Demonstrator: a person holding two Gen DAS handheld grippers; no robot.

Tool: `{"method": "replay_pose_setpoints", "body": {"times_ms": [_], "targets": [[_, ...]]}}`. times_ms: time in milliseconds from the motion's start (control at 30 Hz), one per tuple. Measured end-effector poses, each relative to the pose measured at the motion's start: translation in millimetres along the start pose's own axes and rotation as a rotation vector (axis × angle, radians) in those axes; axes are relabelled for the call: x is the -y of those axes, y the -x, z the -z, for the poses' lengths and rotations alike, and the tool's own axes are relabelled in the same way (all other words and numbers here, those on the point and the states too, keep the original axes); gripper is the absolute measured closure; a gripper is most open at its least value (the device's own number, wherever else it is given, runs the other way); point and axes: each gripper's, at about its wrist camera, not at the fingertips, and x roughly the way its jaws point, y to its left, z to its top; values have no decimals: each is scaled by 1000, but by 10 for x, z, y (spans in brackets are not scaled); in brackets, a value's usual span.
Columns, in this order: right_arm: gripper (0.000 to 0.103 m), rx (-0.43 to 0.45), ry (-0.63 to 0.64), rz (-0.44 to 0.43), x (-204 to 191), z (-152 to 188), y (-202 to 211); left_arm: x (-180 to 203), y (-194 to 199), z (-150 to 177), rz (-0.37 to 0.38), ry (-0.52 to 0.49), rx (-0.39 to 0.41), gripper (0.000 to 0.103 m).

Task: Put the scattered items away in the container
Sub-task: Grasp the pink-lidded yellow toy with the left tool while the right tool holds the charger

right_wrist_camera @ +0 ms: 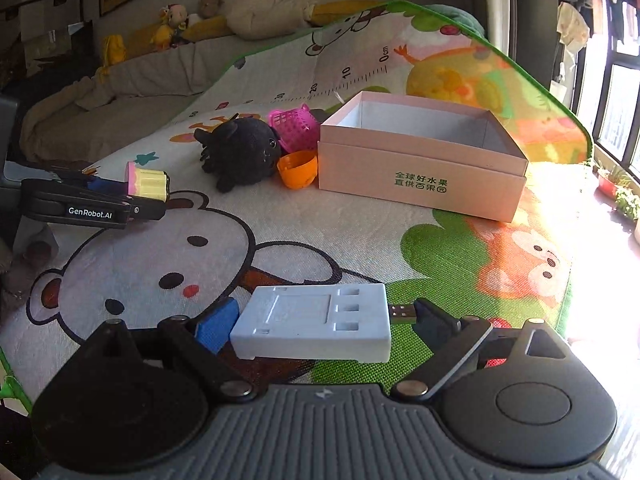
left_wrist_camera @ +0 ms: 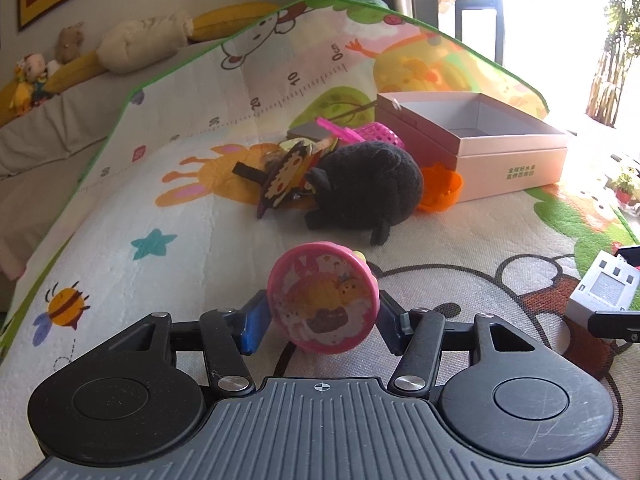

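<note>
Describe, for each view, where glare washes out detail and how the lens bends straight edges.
Left wrist view: the window area at upper right is blown out white, bleaching the far end of the pink box; the mat edge bows into an arch. Right wrist view: sunlight floods the right edge, washing out the mat beside the box; the left side stays dim, and the mat edge curves likewise.

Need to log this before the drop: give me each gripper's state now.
Left gripper: shut on the round pink cupcake toy.
Right gripper: shut on the flat pale grey plastic charger with a USB plug.
</note>
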Motion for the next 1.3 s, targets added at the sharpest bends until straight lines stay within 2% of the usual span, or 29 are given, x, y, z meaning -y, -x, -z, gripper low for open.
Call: {"method": "replay_pose_setpoints", "body": {"times_ms": [200,333,433,533,667,767,800,833,867,1033,1167,1300], "targets": [[10,-14,4,0,-16,31,-30,113,36,46,20,-46,-8,43],[9,-19,6,4,-20,41,-45,132,8,42,31,-34,5,20],[5,-18,8,13,-26,46,-49,140,-36,10,27,-31,18,14],[4,-20,8,22,-21,41,-60,146,-122,-49,29,-20,28,11],[3,-24,9,24,-21,39,-67,216,-235,-103,44,-37,39,11],[3,-40,7,15,-22,29,-90,284,-306,-123,44,-58,35,18],[3,-47,4,12,-17,24,-100,295,-315,-128,40,-61,34,25],[6,-58,-2,9,-8,16,-112,308,-323,-132,33,-66,30,38],[10,-67,-8,3,4,5,-119,315,-326,-135,30,-68,23,42],[10,-63,45,-39,84,-64,23,436,-178,-130,86,-92,6,42],[10,-67,52,-44,329,-155,144,739,-16,-199,206,-148,8,42],[10,-82,9,-63,629,-262,195,938,-113,-418,280,-140,10,42]]}}
